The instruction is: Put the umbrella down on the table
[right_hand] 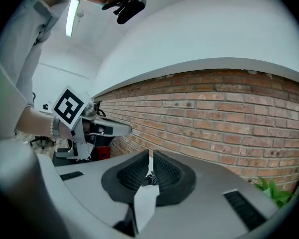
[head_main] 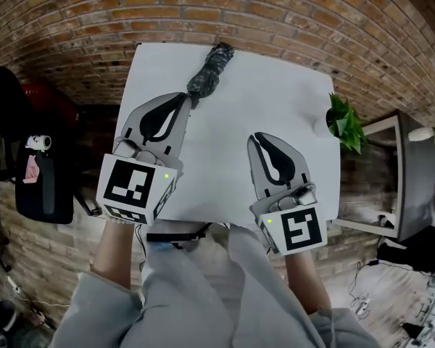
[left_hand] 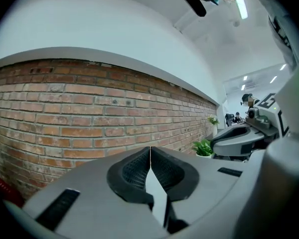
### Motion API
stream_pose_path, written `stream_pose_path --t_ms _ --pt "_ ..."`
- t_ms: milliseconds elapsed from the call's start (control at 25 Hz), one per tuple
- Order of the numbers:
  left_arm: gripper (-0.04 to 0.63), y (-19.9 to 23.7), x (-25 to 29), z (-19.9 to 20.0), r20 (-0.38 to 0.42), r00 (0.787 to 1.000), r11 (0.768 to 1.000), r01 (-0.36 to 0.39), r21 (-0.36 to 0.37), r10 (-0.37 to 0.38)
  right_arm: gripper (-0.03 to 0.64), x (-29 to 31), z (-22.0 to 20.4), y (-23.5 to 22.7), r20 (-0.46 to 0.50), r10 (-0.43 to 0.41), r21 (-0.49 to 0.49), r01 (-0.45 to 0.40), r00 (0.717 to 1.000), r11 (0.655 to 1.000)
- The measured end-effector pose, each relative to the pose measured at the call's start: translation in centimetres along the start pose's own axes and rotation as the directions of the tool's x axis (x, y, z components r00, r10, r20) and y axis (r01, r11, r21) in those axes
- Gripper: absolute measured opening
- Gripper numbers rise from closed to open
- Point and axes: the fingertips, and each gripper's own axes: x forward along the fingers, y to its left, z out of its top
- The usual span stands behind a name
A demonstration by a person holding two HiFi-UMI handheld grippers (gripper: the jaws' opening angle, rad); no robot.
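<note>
The folded dark umbrella lies on the white table, near its far edge, with nothing holding it. My left gripper hovers just short of the umbrella's near end; its jaws are pressed together and empty. My right gripper hangs over the middle of the table, well away from the umbrella. Its jaws leave only a narrow slit with nothing in it. Through that slit a small dark shape, probably the umbrella, shows on the white top. Each gripper appears in the other's view: the right one, the left one.
A brick wall runs behind the table. A potted green plant stands at the table's right edge. A black chair with a bag is at the left, and a desk with a dark screen at the right.
</note>
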Motion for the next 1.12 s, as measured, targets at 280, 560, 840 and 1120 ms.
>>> stream_pose_path --t_ms 280,560,840,1120 --pt "0.021 -0.9 -3.5 0.0 -0.006 0.999 0.999 -0.036 -0.021 0.036 0.057 -1.7 0.3 0.9 0.021 0.01 0.001 -0.01 1.0 1.0" --pt "0.021 -1.6 -5.3 -0.3 -0.021 0.998 0.998 -0.066 -0.014 0.065 0.057 -2.7 0.0 1.2 0.025 0.024 0.013 -0.024 0.999 1.0" --pt "0.02 -2.1 -5.5 -0.2 -0.014 0.998 0.998 -0.065 -0.022 0.065 0.057 -2.8 0.0 1.3 0.032 0.029 0.019 -0.029 0.999 0.999" --pt "0.02 -2.6 -5.3 -0.4 -0.025 0.998 0.999 -0.051 -0.016 0.051 0.057 -2.8 0.0 1.1 0.03 0.028 0.013 -0.028 0.999 1.0"
